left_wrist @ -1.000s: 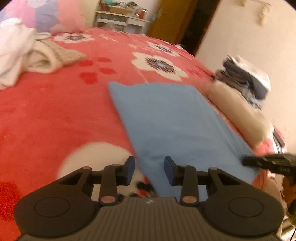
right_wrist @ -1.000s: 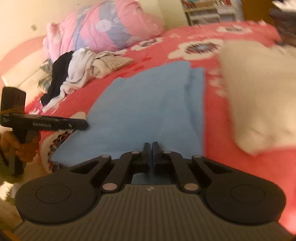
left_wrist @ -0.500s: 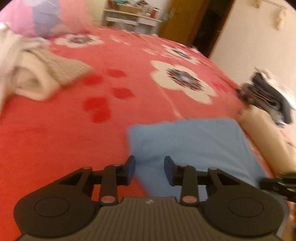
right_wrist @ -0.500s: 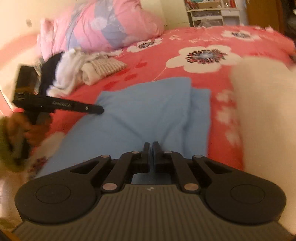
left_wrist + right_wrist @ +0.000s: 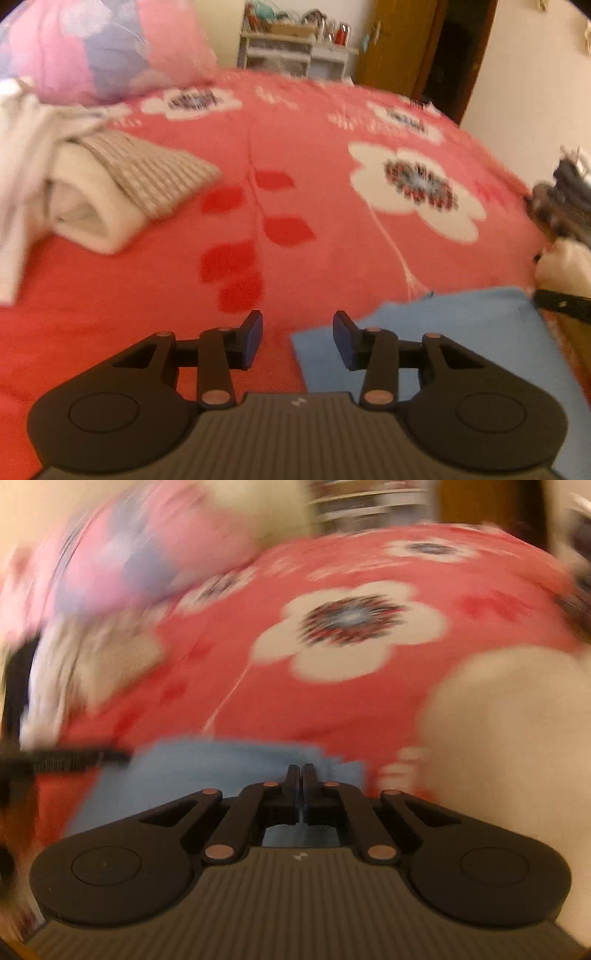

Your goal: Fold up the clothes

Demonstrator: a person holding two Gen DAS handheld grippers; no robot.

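A light blue cloth [image 5: 461, 325] [image 5: 207, 768] lies flat on the red flowered bedspread [image 5: 314, 147]. My left gripper [image 5: 297, 328] hovers over the cloth's left corner. Its jaws stand apart and are opening, with nothing between them. My right gripper [image 5: 300, 771] is low over the cloth's near part. Its jaws show only a thin slit and are starting to open. Blur hides whether any fabric is pinched there. One of the right gripper's fingers [image 5: 561, 306] shows at the cloth's right edge in the left wrist view. A left gripper finger [image 5: 66, 762] shows at its left edge in the right wrist view.
A heap of white and beige knit clothes [image 5: 122, 184] lies at the left, before a pink and lilac quilt [image 5: 92, 48]. A cream folded garment [image 5: 509, 731] and dark folded clothes [image 5: 569, 192] lie to the right. A white shelf [image 5: 295, 55] and a wooden door [image 5: 399, 44] stand behind the bed.
Both grippers have swept forward along the bed. The blue cloth filled the middle of both views and now shows only as a short patch under the fingers. The right wrist view has blurred.
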